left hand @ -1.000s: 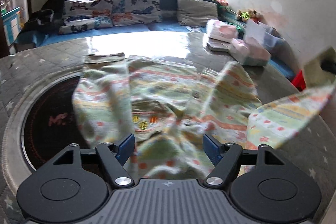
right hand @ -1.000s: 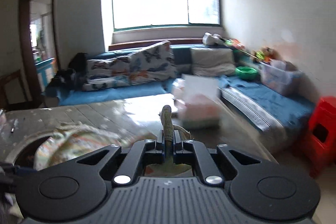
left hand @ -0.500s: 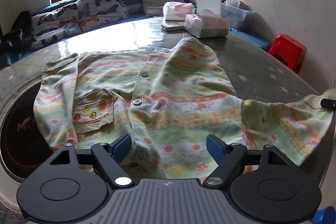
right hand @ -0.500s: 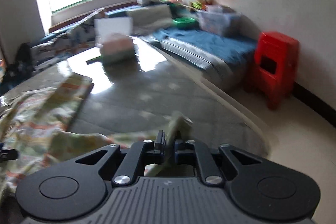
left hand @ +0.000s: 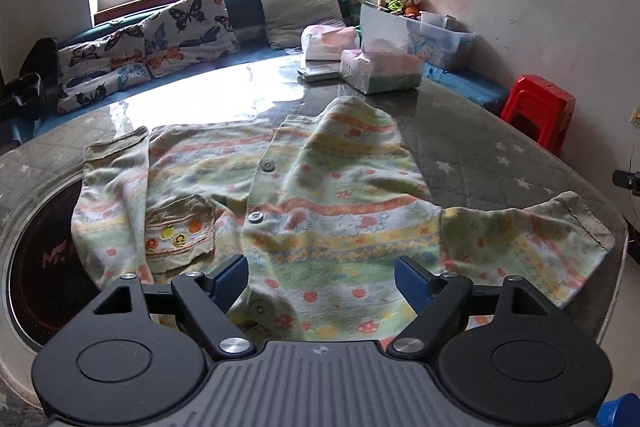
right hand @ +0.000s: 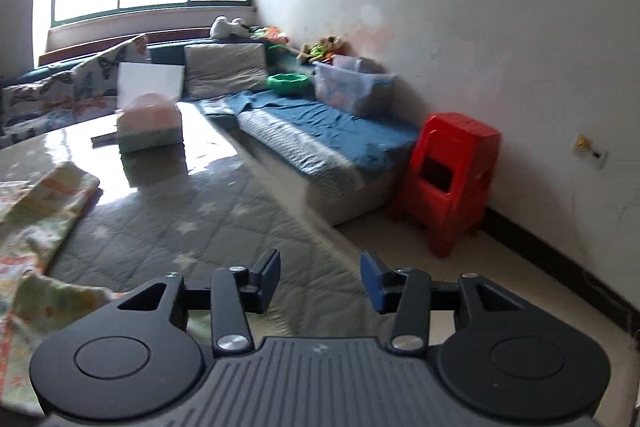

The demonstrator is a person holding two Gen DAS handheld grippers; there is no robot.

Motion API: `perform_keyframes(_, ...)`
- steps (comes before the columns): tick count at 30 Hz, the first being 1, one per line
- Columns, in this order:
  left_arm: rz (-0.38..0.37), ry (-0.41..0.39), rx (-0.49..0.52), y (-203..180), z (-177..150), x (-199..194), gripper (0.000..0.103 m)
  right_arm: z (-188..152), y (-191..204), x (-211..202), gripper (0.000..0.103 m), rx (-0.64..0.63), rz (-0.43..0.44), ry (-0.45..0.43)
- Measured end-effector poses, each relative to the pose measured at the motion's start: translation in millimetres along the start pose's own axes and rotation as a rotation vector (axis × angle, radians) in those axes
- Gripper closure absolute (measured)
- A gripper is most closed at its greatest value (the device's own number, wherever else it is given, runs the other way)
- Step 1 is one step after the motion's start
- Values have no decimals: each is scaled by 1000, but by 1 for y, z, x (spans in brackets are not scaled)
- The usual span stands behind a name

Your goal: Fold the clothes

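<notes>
A second ago the right tongs (right hand: 320,281) pinched a sleeve edge; now their jaws are opening with nothing between them, the cloth let go. The pastel striped, buttoned child's shirt (left hand: 288,211), then bunched, now lies spread flat on the round grey quilted bench (left hand: 480,155). The left tongs (left hand: 322,277) stand wide open, empty, over its near hem. Its right sleeve seems, in the blur, to lie left of the right tongs.
</notes>
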State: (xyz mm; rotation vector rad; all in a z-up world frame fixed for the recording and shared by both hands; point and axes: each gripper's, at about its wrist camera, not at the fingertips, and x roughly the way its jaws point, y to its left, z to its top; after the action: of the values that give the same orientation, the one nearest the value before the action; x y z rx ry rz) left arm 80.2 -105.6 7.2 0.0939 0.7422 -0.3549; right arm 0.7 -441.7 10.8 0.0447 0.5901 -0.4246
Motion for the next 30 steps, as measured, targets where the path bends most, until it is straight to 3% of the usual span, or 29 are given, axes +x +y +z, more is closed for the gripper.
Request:
perform_keyframes(4, -23, 10, 6, -7, -2, 3, 20, -2, 7, 3, 59, -8, 112, 28)
perform_keyframes(9, -61, 28, 29, -18, -7, 6, 20, -15, 38, 19, 63, -39, 280, 134)
perform_keyframes(15, -99, 55, 57, -27, -14, 13, 20, -19, 53, 34, 63, -73, 268, 170)
perform_keyframes(21, -113, 73, 47, -25, -17, 18, 20, 0, 59, 57, 63, -120, 253, 177)
perform_keyframes(27, -63, 35, -20, 2, -4, 16, 21, 39, 95, 69, 64, -176, 357, 130)
perform_keyframes(30, -24, 20, -63, 19, 1, 15, 21, 62, 131, 78, 66, -212, 445, 115)
